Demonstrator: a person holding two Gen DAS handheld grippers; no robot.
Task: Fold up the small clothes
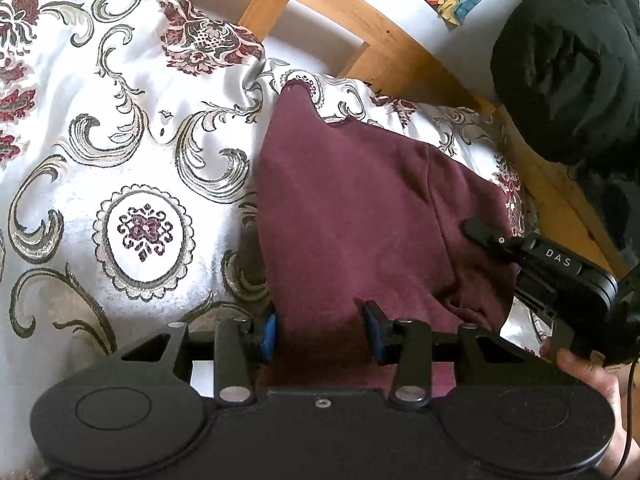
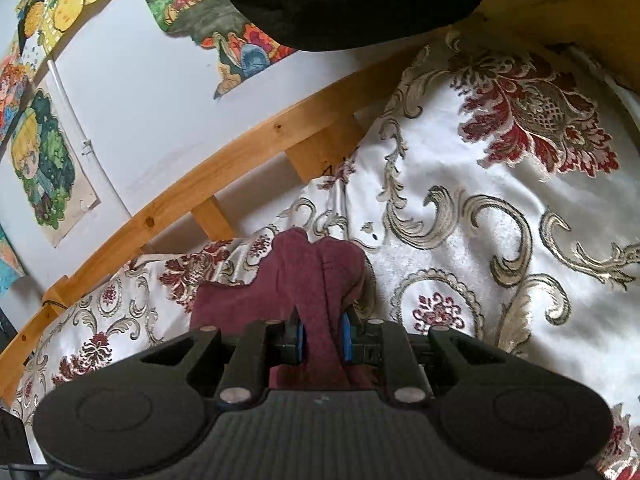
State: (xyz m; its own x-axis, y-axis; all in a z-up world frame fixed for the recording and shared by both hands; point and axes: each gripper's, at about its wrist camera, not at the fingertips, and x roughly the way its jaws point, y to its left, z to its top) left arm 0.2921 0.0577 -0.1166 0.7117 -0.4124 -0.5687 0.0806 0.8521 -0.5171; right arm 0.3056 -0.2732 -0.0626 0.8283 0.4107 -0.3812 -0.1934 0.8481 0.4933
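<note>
On the bed's white bedspread (image 1: 132,92) with its scrolled maroon-and-grey pattern lies a maroon garment (image 1: 352,216), close to the wooden bed rail (image 1: 384,40). The left hand-held gripper (image 1: 320,336) stands with its jaws spread, the cloth's near edge lying between its blue pads (image 1: 269,338). The right hand-held gripper (image 2: 323,339) is clamped on a bunched fold of the garment (image 2: 320,272), lifting it into a ridge.
</note>
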